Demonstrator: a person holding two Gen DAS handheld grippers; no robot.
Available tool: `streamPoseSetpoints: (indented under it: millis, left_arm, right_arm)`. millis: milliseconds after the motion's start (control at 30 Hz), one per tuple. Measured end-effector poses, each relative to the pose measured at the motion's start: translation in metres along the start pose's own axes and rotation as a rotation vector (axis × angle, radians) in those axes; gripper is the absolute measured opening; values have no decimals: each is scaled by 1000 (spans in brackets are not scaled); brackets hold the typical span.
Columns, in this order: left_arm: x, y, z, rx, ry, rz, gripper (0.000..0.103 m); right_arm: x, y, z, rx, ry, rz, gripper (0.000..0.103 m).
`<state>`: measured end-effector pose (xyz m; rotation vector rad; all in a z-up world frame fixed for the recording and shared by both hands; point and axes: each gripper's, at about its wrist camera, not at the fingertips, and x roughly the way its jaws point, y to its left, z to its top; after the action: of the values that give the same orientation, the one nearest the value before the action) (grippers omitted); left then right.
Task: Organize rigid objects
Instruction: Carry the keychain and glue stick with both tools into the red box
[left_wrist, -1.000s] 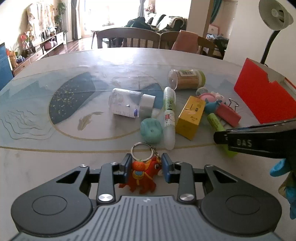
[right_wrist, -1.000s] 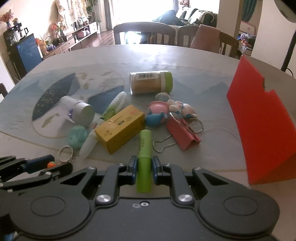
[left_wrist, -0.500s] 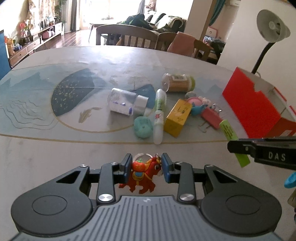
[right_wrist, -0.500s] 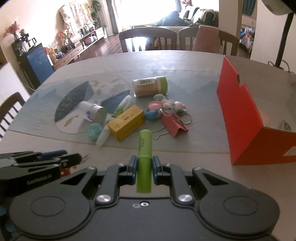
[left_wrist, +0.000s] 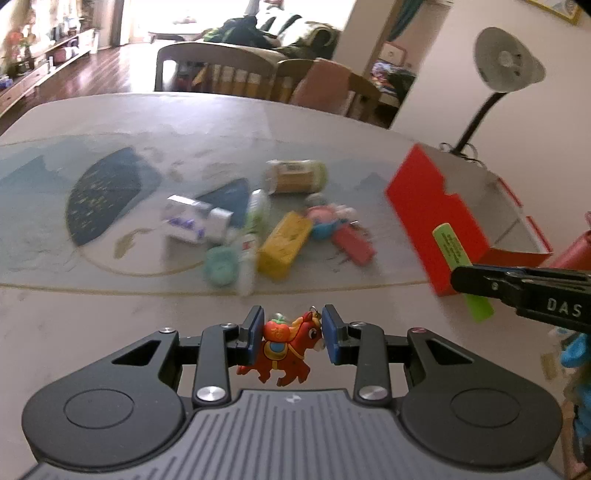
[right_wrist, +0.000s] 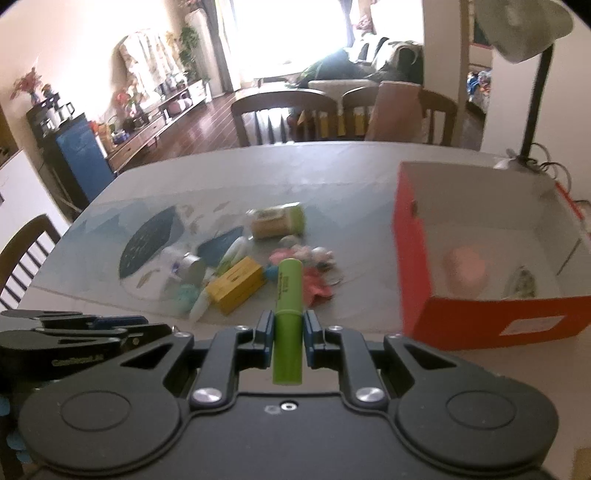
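Table (right_wrist: 332, 177): most of the clutter lies loose mid-table, unsorted. Red box (right_wrist: 410, 266) at right holds only a pinkish item and one other; sorting looks barely begun. Right claw (right_wrist: 289, 334) clenched on green tube (right_wrist: 290, 295), aloft left of box. Left claw (left_wrist: 291, 334) grasping horse keychain (left_wrist: 288, 345), clear of table.

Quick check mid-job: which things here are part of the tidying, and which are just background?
Part of the job:
- horse keychain, held in left gripper
- green tube, held in right gripper
- red box
- yellow box
- toothpick jar

Just lying about:
- desk lamp
- chairs
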<state>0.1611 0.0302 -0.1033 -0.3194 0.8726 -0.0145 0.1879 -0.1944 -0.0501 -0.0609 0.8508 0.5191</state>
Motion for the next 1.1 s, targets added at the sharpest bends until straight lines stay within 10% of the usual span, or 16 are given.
streamPoseSetpoints:
  millis: [1100]
  left_arm:
    - [76,-207,122,295,4,-151,33]
  right_arm:
    - [6,-186,52,93,-74,-223,15]
